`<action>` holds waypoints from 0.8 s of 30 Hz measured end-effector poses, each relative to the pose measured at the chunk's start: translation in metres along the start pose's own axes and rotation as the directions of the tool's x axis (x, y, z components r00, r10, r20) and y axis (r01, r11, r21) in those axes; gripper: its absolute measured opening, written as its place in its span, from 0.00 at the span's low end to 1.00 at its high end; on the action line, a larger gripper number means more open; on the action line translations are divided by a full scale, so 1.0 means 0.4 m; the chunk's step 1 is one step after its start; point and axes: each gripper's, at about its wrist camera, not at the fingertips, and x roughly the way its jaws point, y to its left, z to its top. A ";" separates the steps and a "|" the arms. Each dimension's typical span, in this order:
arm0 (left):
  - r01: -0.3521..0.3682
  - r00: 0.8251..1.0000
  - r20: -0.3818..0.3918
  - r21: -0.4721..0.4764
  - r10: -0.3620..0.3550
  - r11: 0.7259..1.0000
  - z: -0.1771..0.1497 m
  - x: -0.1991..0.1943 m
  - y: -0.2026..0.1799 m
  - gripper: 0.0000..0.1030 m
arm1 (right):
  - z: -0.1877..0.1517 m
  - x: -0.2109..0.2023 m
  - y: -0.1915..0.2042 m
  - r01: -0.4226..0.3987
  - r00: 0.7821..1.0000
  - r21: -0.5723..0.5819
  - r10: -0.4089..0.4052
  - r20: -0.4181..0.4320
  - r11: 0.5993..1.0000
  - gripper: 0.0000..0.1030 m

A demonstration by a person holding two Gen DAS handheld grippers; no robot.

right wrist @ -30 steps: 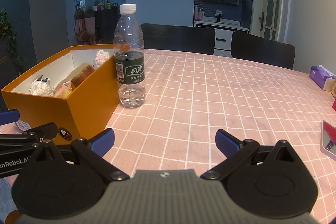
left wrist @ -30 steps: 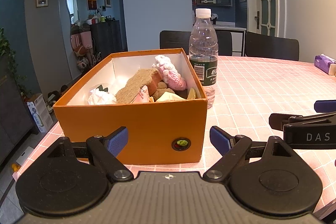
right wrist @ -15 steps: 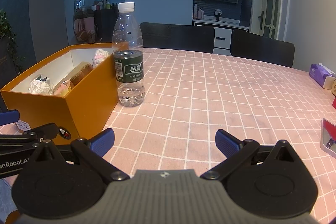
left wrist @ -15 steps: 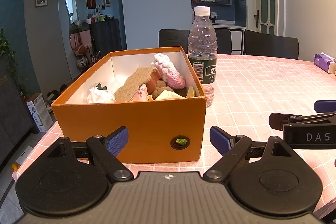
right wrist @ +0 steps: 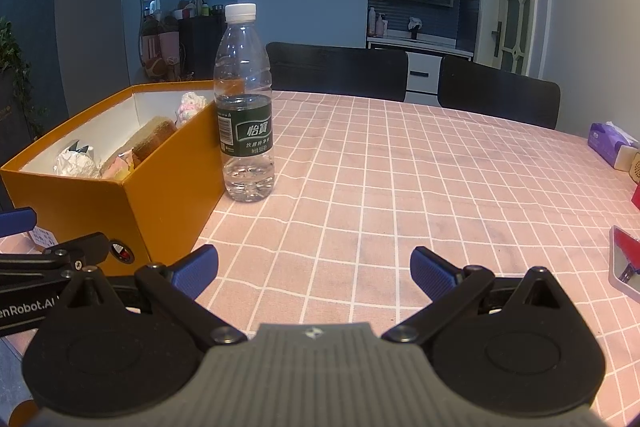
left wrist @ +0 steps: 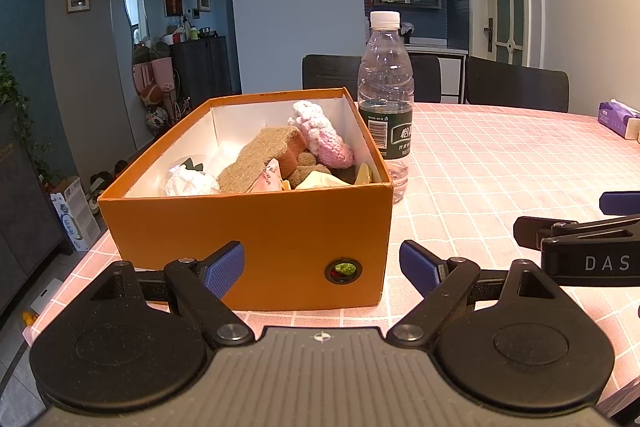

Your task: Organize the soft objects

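Two grippers, both mine: the left gripper [left wrist: 322,267] and right gripper [right wrist: 314,269] gape with nothing between their fingers. The pink knitted soft toy [left wrist: 322,137] lies in the open orange cardboard box [left wrist: 248,239], beside the clear green-labelled plastic water bottle [right wrist: 245,103]. "DAS" shows only in the left view, "enRobot.A" only in the right.

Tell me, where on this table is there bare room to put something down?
The widest bare patch of the table runs right of the water bottle, toward the tissue pack and back to the chairs. It is crowded inside the orange box, and the bottle stands close beside it.
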 end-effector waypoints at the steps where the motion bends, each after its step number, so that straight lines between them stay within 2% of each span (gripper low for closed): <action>1: 0.001 1.000 -0.001 0.000 -0.001 1.000 0.000 0.000 0.000 0.99 | 0.000 -0.001 0.001 0.000 1.000 0.000 0.000 -0.001 1.000 0.97; 24: 0.002 1.000 -0.002 0.000 -0.002 1.000 -0.004 0.000 -0.002 0.99 | -0.002 -0.003 0.002 0.003 1.000 -0.001 -0.003 0.000 1.000 0.97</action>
